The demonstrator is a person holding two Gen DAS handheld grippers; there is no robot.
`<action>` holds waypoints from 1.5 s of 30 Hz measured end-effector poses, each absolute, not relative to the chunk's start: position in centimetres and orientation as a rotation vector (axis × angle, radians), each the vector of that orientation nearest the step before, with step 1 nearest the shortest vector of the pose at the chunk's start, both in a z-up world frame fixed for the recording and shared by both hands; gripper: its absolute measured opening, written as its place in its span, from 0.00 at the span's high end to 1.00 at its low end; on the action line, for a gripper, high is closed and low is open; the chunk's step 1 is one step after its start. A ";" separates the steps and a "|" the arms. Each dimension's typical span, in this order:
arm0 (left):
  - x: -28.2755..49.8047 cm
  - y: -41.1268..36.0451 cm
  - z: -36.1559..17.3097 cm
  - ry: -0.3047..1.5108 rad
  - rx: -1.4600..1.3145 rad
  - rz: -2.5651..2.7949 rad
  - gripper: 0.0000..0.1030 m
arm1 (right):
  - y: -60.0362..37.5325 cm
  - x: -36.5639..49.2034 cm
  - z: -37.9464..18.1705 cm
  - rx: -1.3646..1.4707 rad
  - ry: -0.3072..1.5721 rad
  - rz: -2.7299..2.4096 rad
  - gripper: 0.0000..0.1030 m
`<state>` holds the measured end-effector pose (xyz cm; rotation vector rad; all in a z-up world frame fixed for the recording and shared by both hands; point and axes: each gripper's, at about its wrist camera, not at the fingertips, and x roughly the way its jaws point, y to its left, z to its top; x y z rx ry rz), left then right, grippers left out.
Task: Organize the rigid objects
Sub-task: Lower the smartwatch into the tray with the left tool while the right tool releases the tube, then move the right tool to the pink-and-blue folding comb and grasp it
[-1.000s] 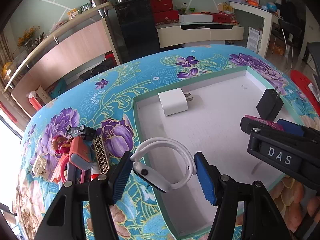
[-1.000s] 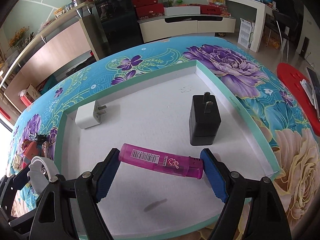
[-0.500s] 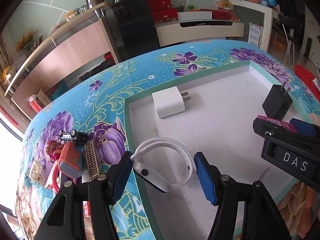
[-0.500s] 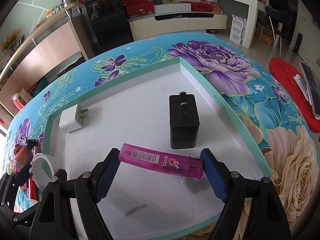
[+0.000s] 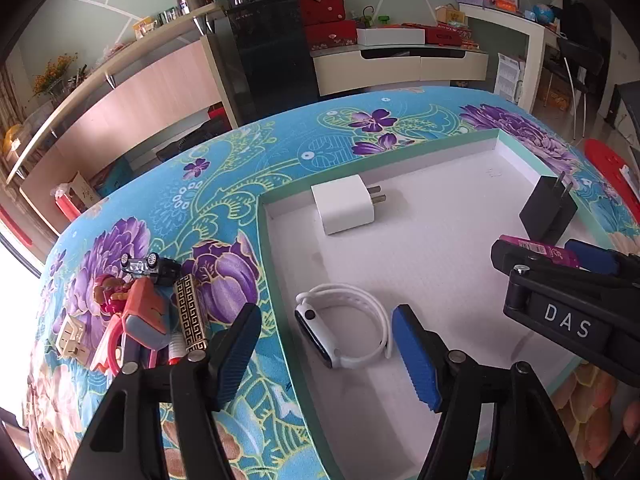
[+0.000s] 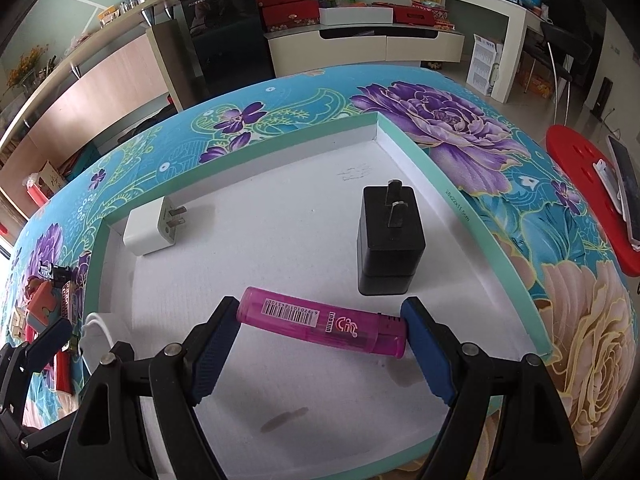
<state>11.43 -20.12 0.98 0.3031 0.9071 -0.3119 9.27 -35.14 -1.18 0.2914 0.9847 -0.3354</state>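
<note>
A white smartwatch (image 5: 344,326) lies on the floor of the white tray (image 5: 440,248), near its left wall. My left gripper (image 5: 326,354) is open around it, not touching. My right gripper (image 6: 322,338) is shut on a pink lighter (image 6: 324,322), held endwise between the blue pads (image 6: 424,344) low over the tray (image 6: 280,248). The lighter's end also shows in the left wrist view (image 5: 536,248). A white charger (image 5: 344,209) and a black charger (image 6: 390,240) sit in the tray.
On the floral tablecloth (image 5: 224,184) left of the tray lies a pile of small items: a toy car (image 5: 146,266), an orange toy (image 5: 144,314), a patterned gold lighter (image 5: 192,314), a beige plug (image 5: 72,338). A red stool (image 6: 588,184) stands to the right.
My left gripper has opened and let go of the smartwatch, which now lies on the tray floor. My right gripper still holds the pink lighter and has moved closer to the tray floor.
</note>
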 end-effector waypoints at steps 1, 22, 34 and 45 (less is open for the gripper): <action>11.4 -20.0 1.2 0.902 0.300 -0.312 0.27 | -35.2 9.2 -1.1 0.295 0.980 -0.334 0.20; 13.0 -9.8 3.8 0.866 0.114 0.020 0.00 | -33.9 9.2 0.7 0.280 0.873 -0.288 0.10; 13.3 -2.9 3.6 0.866 -0.017 0.223 0.00 | -28.8 10.5 1.4 0.216 0.835 -0.179 0.09; 12.8 1.0 3.6 0.879 -0.069 0.296 0.00 | -22.5 11.9 1.4 0.162 0.823 -0.004 0.09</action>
